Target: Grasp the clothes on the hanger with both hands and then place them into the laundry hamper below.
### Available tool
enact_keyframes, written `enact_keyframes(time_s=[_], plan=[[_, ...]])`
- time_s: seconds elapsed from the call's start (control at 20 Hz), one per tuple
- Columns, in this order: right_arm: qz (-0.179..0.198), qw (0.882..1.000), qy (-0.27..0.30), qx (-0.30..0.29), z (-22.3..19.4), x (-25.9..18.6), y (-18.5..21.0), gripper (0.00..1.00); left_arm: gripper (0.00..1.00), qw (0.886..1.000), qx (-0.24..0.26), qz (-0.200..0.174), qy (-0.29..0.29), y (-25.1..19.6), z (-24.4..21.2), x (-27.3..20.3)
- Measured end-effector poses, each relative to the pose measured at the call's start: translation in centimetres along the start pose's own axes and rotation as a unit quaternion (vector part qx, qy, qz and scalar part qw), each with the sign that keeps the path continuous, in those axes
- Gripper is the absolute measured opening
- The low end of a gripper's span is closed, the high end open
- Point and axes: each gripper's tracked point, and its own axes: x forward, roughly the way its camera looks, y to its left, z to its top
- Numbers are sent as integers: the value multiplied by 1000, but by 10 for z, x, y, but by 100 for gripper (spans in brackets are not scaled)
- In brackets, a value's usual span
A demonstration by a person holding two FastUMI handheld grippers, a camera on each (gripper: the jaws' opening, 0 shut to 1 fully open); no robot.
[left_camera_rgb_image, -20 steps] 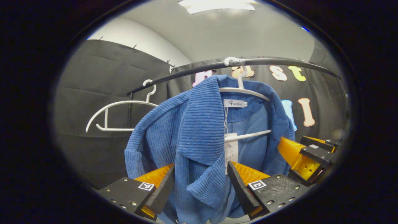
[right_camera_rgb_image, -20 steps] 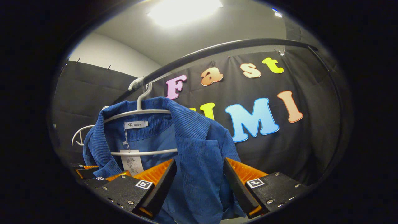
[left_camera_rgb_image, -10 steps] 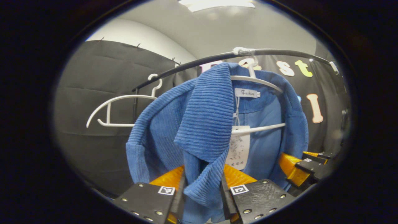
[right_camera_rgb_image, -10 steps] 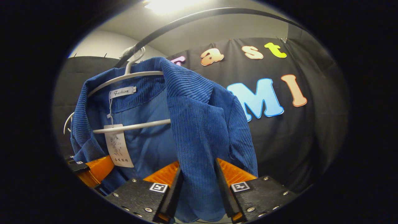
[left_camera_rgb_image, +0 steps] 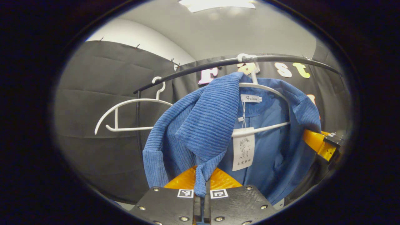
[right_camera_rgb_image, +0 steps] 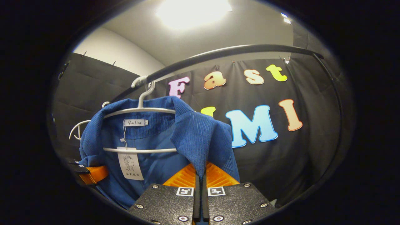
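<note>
Blue corduroy jacket (left_camera_rgb_image: pixel 200 125) hangs on white hanger (left_camera_rgb_image: pixel 265 90) from black rail (right_camera_rgb_image: pixel 218 53); left gripper (left_camera_rgb_image: pixel 201 193) and right gripper (right_camera_rgb_image: pixel 200 178) both clamped on its front lapels.

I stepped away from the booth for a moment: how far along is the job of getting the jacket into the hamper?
Done: both grips are made. The left gripper and the right gripper are each shut on a front edge of the blue jacket. In hand: the jacket hangs on the white hanger on the rail. Left: pulling it off and lowering it into the hamper.
</note>
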Motion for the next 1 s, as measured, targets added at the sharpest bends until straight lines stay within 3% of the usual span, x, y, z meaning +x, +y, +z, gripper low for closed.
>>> enact_keyframes(time_s=[0.05,0.15,0.2,0.3,0.35,0.4,0.55,0.7,0.9,1.0], plan=[[0,1000,-11,-2,10,-4,0,2,9,1000,-3,-2,-10,4,9,-11],[6,1000,-27,2,29,-8,0,2,5,1000,-2,-7,-29,10,30,-35],[5,999,-38,4,38,-8,-1,2,9,999,-2,-10,-35,11,39,-44],[-3,998,-55,3,54,-5,-9,2,9,999,-2,-13,-37,18,51,-50],[-9,998,-65,3,62,-5,-12,2,4,999,-1,-11,-38,24,57,-52],[-14,997,-75,1,70,-5,-16,2,9,999,3,-9,-40,32,63,-54],[-36,995,-98,-4,90,0,-32,2,9,998,14,-2,-56,53,87,-61],[-53,993,-106,-6,101,9,-55,2,4,997,14,10,-73,74,106,-58],[-71,992,-109,-10,106,27,-85,2,9,996,12,24,-81,104,127,-45],[-64,993,-103,7,101,39,-90,2,0,995,25,24,-88,116,139,-35]])
